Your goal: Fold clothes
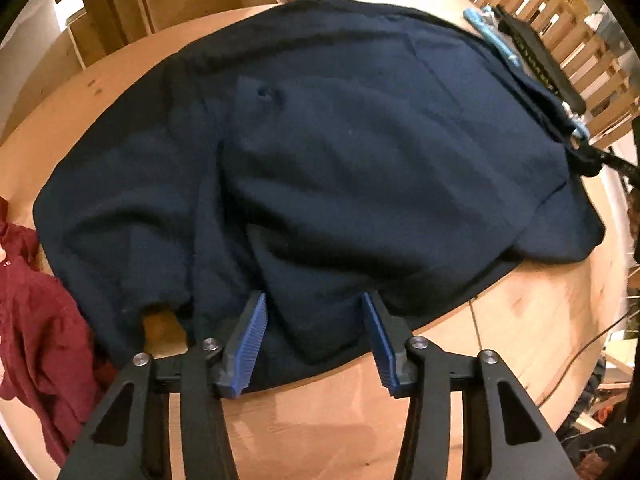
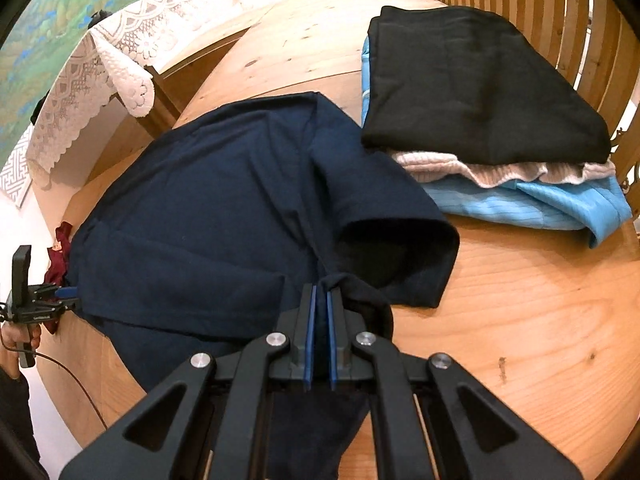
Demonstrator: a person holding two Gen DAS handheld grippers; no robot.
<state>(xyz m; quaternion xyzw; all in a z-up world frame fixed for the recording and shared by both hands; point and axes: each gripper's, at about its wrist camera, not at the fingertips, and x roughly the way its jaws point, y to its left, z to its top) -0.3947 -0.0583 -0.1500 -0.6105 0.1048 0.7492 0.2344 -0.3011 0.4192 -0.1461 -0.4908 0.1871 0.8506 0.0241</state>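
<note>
Now right tongs [image 2: 320, 292] clamp navy shirt [image 2: 208, 200]; left tongs [image 1: 314, 308] apart.

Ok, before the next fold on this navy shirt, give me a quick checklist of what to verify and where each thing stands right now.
1. Right gripper pinching the navy shirt: ok, jaws shut on a bunch of fabric.
2. Left gripper gripping: not ok, jaws open with a shirt edge lying between the pads, not pressed.
3. Shirt lying smooth: not ok, sleeve curled up, wrinkles across the body.
4. Folded stack clear of the shirt: ok, beside it.
5. Red garment clear: cannot tell, its edge meets the shirt.
6. Bare table near the right gripper: ok.
</note>
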